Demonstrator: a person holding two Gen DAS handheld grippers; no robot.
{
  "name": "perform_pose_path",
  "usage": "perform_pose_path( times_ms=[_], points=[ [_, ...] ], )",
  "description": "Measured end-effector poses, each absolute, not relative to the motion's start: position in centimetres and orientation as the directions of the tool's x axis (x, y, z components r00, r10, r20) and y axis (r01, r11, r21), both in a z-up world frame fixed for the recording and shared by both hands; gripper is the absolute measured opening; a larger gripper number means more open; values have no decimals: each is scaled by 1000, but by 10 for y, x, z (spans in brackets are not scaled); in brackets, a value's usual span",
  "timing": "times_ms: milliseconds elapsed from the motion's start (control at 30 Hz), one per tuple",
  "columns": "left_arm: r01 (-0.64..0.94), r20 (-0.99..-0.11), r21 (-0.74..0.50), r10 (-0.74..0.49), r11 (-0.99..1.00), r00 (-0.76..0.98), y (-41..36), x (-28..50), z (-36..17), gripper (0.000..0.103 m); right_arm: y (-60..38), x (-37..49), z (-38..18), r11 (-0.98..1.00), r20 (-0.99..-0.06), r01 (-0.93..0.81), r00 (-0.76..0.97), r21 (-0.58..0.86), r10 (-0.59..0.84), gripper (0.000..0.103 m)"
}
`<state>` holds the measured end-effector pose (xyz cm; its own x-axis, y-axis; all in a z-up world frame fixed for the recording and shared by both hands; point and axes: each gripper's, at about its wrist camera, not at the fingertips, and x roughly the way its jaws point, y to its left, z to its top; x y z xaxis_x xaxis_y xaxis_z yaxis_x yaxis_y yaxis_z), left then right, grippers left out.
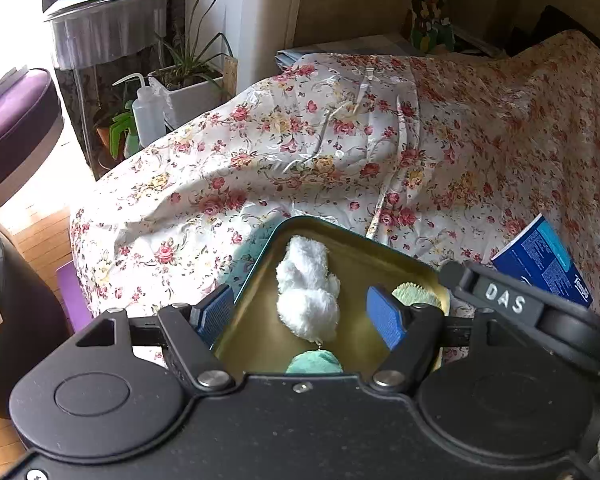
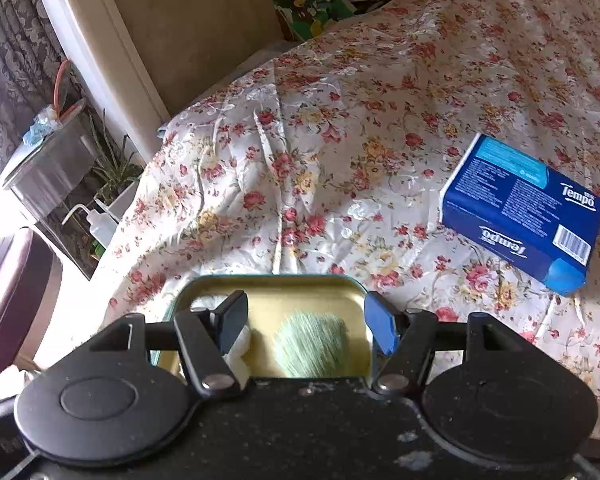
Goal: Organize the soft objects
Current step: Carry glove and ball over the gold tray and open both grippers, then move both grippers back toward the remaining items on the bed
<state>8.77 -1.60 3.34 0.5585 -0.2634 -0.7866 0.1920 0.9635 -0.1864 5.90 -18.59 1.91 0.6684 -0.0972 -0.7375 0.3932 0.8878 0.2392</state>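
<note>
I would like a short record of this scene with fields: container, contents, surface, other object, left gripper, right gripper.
container: open tin with gold inside and teal outer wall
contents: white fluffy toy, pale green fuzzy toy, teal soft item partly hidden at the near edge
surface: floral bedspread, wrinkled
other object: blue tissue pack, lying apart from the tin, to its right
left gripper: open above the white toy, pads not pressing it
right gripper: open above the green toy, holding nothing

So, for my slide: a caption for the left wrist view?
Open left gripper above gold metal tin holding fluffy white plush toy on floral bedspread.
</note>
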Motion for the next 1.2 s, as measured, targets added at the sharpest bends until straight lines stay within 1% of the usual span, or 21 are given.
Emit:
perform_pose_path(
  times_ms=[300,400,900,1100,1200],
  points=[
    [216,-797,-157,-252,964,549,-19,86,31,71,-203,29,14,888,-762,432,625,156,-170,64],
    [232,-801,-146,-253,962,543,-20,84,30,75,-214,13,10,880,-780,456,596,131,-193,64],
    [435,-805,-106,-334,894,490,-50,50,33,76,-292,-86,-11,785,-812,614,499,84,-304,64],
    [531,-815,-90,-368,843,447,-71,29,30,76,-318,-121,-15,730,-818,677,470,94,-331,65],
    [588,-825,-85,-388,804,411,-83,15,25,76,-328,-131,-14,700,-819,703,471,123,-329,65]
  ],
)
